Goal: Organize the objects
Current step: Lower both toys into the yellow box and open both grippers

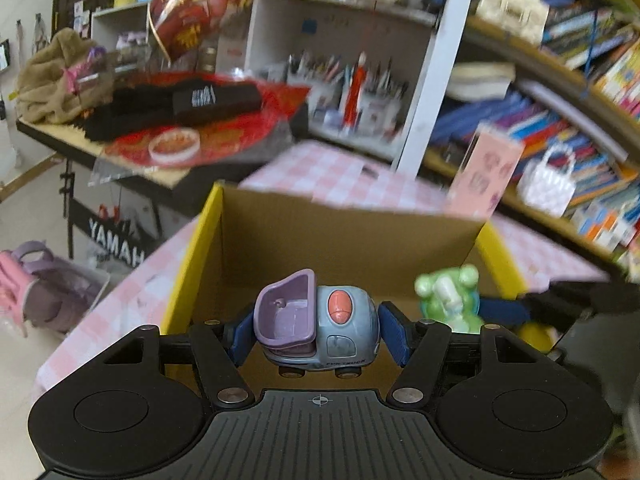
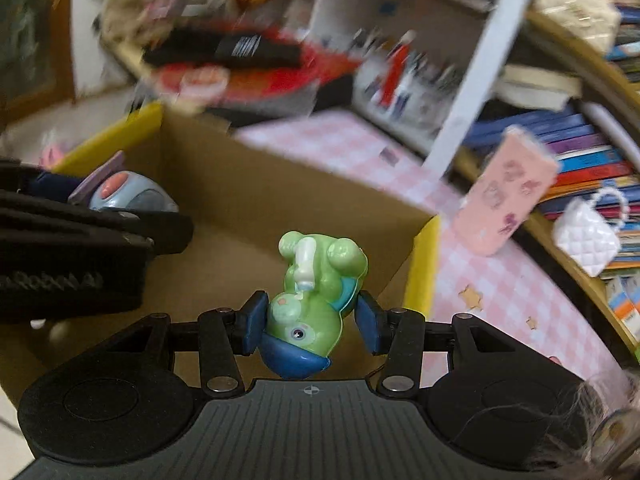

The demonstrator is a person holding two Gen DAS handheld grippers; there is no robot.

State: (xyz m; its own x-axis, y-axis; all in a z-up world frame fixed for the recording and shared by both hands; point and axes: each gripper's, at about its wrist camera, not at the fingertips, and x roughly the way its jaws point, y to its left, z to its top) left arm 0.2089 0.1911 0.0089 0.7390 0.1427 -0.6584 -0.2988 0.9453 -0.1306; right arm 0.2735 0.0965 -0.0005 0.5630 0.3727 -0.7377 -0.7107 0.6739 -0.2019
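My left gripper is shut on a grey-blue toy truck with a purple bucket, held over the open cardboard box with yellow edges. My right gripper is shut on a green toy figure with a blue base, held upside down over the same box. In the left wrist view the green figure shows to the right of the truck. In the right wrist view the truck and the left gripper show at the left.
The box stands on a pink checked tablecloth. A pink card stands on the cloth at the right, near a bookshelf and a small white bag. A cluttered side table is behind on the left.
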